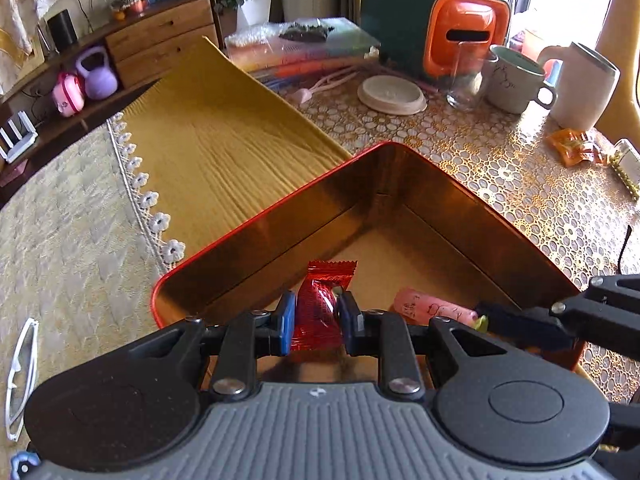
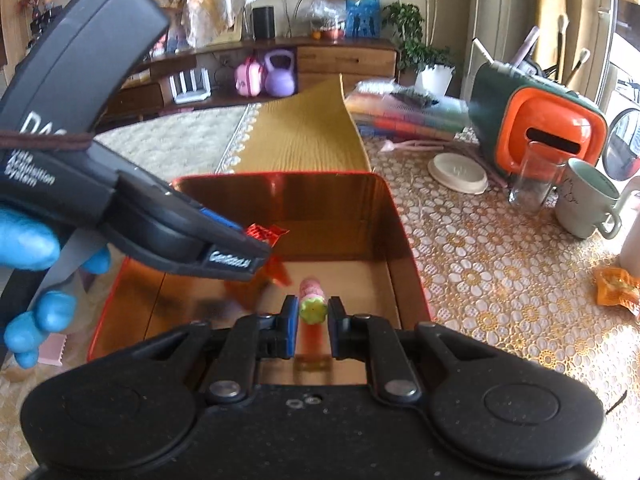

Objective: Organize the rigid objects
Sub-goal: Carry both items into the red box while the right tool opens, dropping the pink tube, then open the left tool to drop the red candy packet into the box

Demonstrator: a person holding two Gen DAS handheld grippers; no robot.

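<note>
An open red tin with a shiny gold inside stands on the patterned table. Over its near corner my left gripper is shut on a red foil sweet packet, which sticks out forward between the blue pads. My right gripper is shut on a small pink tube with a green flower-shaped cap, held above the tin floor. In the left wrist view the right gripper enters from the right with the pink tube. The right wrist view shows the left gripper in a blue-gloved hand, with the red packet.
Beyond the tin lie a ribbed yellow mat, a round white lid, a clear glass, a mug, a white jug and a green-and-orange case. An orange snack packet lies right; white glasses lie left.
</note>
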